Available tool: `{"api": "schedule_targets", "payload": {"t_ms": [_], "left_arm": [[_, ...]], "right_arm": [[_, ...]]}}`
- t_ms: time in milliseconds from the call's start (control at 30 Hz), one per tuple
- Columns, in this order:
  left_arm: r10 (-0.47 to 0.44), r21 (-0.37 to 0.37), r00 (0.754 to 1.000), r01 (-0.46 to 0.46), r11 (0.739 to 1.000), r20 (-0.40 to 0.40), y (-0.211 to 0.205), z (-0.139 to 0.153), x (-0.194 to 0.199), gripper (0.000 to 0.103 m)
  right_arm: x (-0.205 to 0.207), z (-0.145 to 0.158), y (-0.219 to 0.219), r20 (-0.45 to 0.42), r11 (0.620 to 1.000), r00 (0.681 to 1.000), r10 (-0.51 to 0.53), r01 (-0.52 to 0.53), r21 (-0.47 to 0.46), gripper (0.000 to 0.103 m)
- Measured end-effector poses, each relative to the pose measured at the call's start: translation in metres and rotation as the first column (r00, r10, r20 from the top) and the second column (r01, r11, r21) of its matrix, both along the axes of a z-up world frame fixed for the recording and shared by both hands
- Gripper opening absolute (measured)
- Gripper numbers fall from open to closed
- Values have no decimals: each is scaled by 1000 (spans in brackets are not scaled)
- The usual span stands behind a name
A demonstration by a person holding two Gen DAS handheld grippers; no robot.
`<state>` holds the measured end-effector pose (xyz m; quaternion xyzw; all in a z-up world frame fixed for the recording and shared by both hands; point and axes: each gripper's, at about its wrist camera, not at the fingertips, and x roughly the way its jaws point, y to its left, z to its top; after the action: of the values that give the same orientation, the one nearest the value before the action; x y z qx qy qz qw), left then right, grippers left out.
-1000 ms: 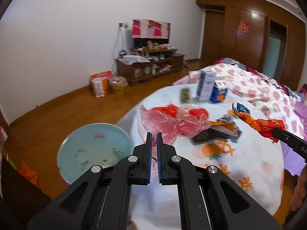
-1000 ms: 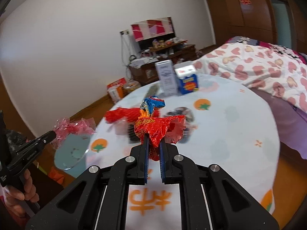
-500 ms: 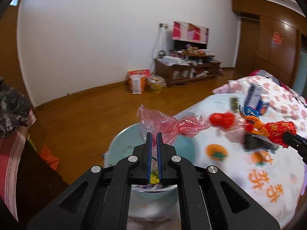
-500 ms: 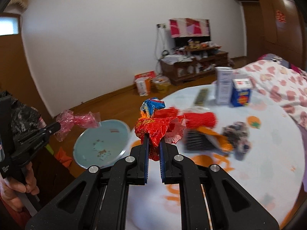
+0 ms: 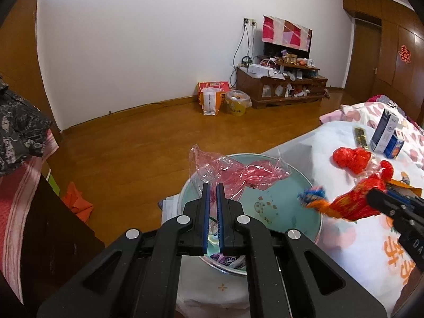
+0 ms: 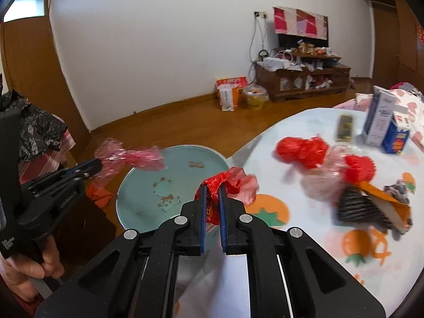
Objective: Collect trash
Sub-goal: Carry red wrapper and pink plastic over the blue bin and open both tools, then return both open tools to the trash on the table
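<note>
My left gripper (image 5: 213,185) is shut on a crumpled pink plastic wrapper (image 5: 238,175), held above a pale blue bin (image 5: 315,212) that has scraps inside. In the right wrist view the same pink wrapper (image 6: 132,157) hangs over the blue bin's (image 6: 127,198) left rim. My right gripper (image 6: 212,188) is shut on a red foil wrapper (image 6: 230,182) near the table edge beside the bin. From the left wrist view that red wrapper (image 5: 352,201) trails an orange and blue tail over the bin's right side. More red trash (image 6: 302,149) lies on the table.
The round table (image 6: 304,251) with a fruit-print cloth carries two cartons (image 6: 384,127), a dark packet (image 6: 345,128) and a black brush with orange card (image 6: 371,206). A dark cabinet (image 5: 53,238) stands left of the bin. Open wooden floor (image 5: 148,137) stretches to a cluttered TV stand (image 5: 281,87).
Both grippers have swung left from over the table to the blue bin, each carrying its wrapper. The bin now sits right under the left gripper.
</note>
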<state>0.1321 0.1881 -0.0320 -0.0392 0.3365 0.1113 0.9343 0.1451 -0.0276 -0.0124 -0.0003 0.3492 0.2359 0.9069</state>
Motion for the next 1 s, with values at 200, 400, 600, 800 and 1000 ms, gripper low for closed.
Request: {"api": "schedule_targets", "payload": {"t_ms": [200, 400, 600, 800, 1000], "left_arm": [[-10, -3, 999, 10, 1000, -42, -2, -25, 11, 5], [15, -16, 996, -17, 1000, -91, 5, -40, 22, 5], [15, 31, 993, -11, 999, -120, 1, -49, 30, 6], [19, 22, 990, -16, 1000, -138, -4, -53, 30, 35], [54, 47, 993, -49, 998, -102, -9, -39, 19, 80]], "right_arm": [[17, -13, 28, -20, 999, 999, 44, -44, -17, 8], [35, -31, 47, -79, 994, 992, 94, -98, -43, 9], [43, -49, 53, -138, 993, 985, 107, -114, -43, 28], [43, -48, 42, -154, 996, 985, 73, -80, -37, 47], [38, -40, 24, -132, 999, 991, 4, -10, -38, 69]]}}
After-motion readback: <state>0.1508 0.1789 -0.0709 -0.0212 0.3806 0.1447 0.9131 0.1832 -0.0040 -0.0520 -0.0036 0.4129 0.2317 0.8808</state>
